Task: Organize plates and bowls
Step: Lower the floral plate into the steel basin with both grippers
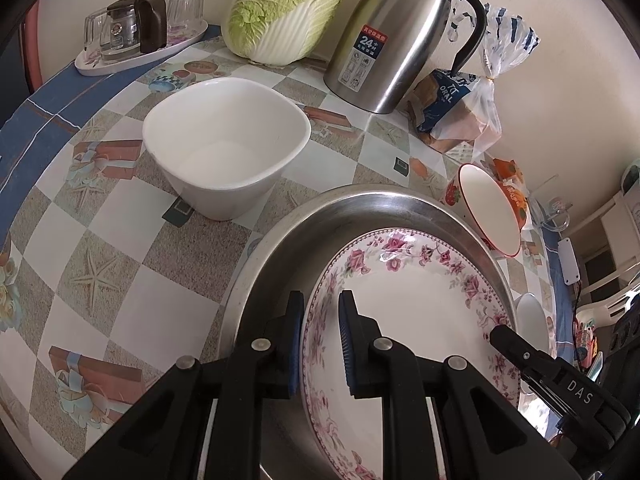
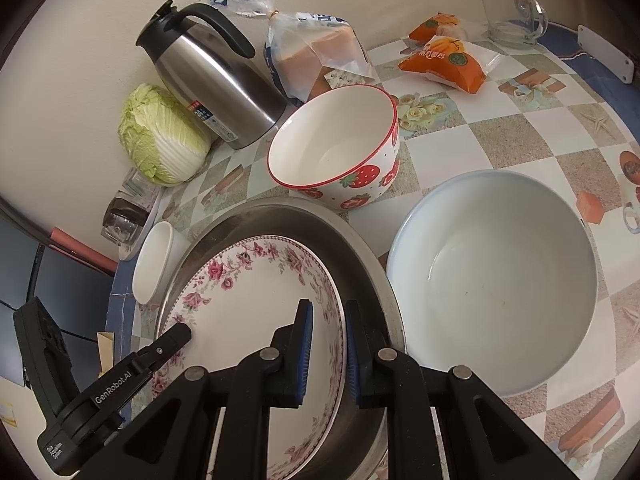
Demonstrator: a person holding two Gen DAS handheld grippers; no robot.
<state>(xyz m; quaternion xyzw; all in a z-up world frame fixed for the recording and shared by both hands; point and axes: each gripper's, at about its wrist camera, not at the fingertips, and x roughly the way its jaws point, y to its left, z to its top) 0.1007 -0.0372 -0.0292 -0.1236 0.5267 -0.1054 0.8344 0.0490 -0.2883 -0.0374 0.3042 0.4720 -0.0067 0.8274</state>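
A floral plate [image 1: 412,312] [image 2: 248,304] lies inside a steel basin [image 1: 280,248] [image 2: 360,248]. My left gripper [image 1: 320,300] straddles the plate's left rim, one finger outside and one inside, with a small gap to the rim. My right gripper [image 2: 328,308] straddles the plate's right rim the same way. A square white bowl [image 1: 224,148] [image 2: 154,264] stands left of the basin. A strawberry bowl [image 2: 336,148] [image 1: 490,208] stands behind it. A large pale bowl [image 2: 496,276] stands to its right.
A steel thermos [image 1: 396,36] [image 2: 212,80], a cabbage [image 1: 284,12] [image 2: 160,136] and a bread bag [image 1: 456,116] [image 2: 316,56] line the wall. A tray of glasses [image 1: 136,28] sits far left. Orange snack packs [image 2: 444,60] and a glass mug [image 2: 516,16] lie far right.
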